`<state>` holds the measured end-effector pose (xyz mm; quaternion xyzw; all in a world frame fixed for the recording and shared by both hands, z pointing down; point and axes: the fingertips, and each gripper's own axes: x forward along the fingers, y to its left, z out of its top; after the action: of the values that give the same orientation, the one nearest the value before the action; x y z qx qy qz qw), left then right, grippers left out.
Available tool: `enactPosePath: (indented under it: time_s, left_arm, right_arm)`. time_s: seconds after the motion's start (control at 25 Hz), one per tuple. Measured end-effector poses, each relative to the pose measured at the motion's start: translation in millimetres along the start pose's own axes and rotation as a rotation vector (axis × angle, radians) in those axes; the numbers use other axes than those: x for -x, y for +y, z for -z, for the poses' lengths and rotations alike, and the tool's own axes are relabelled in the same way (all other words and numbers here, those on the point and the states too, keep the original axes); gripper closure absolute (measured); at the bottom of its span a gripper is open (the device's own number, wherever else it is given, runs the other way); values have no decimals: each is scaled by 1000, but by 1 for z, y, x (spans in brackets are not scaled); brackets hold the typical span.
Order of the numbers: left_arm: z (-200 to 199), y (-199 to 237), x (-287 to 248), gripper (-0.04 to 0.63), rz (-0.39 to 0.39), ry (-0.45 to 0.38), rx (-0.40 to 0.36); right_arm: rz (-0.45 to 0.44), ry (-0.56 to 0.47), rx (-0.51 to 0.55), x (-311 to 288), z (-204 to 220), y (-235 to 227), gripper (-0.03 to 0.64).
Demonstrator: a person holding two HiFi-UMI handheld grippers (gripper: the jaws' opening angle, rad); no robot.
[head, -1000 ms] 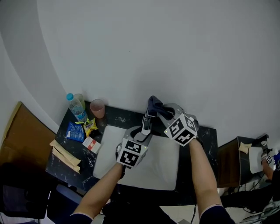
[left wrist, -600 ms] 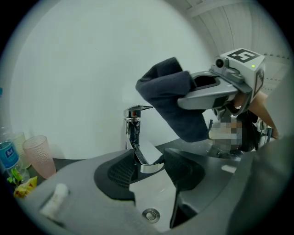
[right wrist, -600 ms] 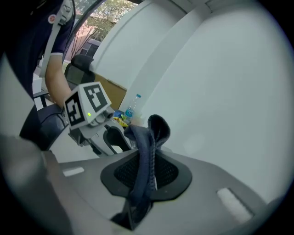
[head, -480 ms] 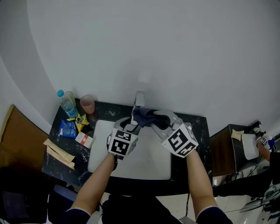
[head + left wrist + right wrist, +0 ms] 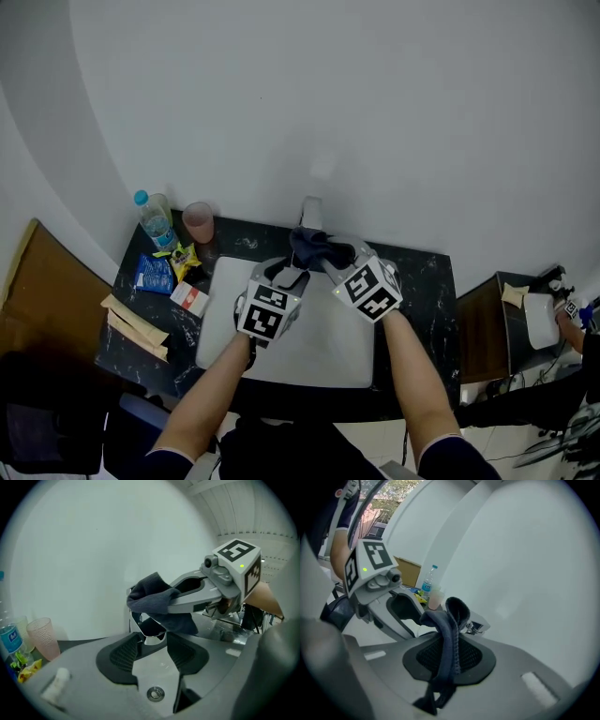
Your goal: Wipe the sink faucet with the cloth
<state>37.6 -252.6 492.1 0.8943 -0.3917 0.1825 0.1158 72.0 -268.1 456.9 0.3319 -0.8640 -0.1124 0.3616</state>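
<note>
The chrome faucet [image 5: 310, 210] stands at the back of the white sink [image 5: 323, 352]. A dark blue cloth [image 5: 314, 246] is draped over its spout, and my right gripper [image 5: 326, 261] is shut on that cloth. In the right gripper view the cloth [image 5: 450, 634] runs up between the pads, with the faucet [image 5: 476, 626] just beyond. My left gripper [image 5: 289, 272] reaches in from the left below the cloth. In the left gripper view the spout end [image 5: 149, 637] sits between the pad tips, which look pressed on both its sides. The cloth [image 5: 154, 599] hangs right above.
On the black counter [image 5: 424, 281], left of the sink, stand a water bottle [image 5: 155, 217] and a pink cup [image 5: 199, 222]. Snack packets [image 5: 155, 274] and brown paper packs [image 5: 136, 328] lie nearby. The sink drain [image 5: 155, 694] lies under the left gripper.
My right gripper has come down and to the left with the cloth, nearer the left gripper, and rolled a little. The left gripper has stayed at the faucet.
</note>
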Motion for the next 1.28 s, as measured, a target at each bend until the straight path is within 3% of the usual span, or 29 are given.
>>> enactPosePath:
  time_s: [0.32,0.48,0.84,1.12,1.28]
  left_arm:
    - [-2,-2,-4,396,34,5,-13]
    - [-3,-3,-4,410,46,2,-12]
    - [-2,-3,-4,411,50,0,-17]
    - [-3,-2,-3,413,50,3,-21]
    - [-2,-1,-3,413,52,4,-23]
  right_arm:
    - [61,32,-79,-30,6,-43,557]
    - [49,38,-83,-34,6,-50,557]
    - [-137,93,16,-26,5,-7,557]
    - [-315,9,-32,5,-6,29,557]
    - [-335,17,-47,7,-3,30,557]
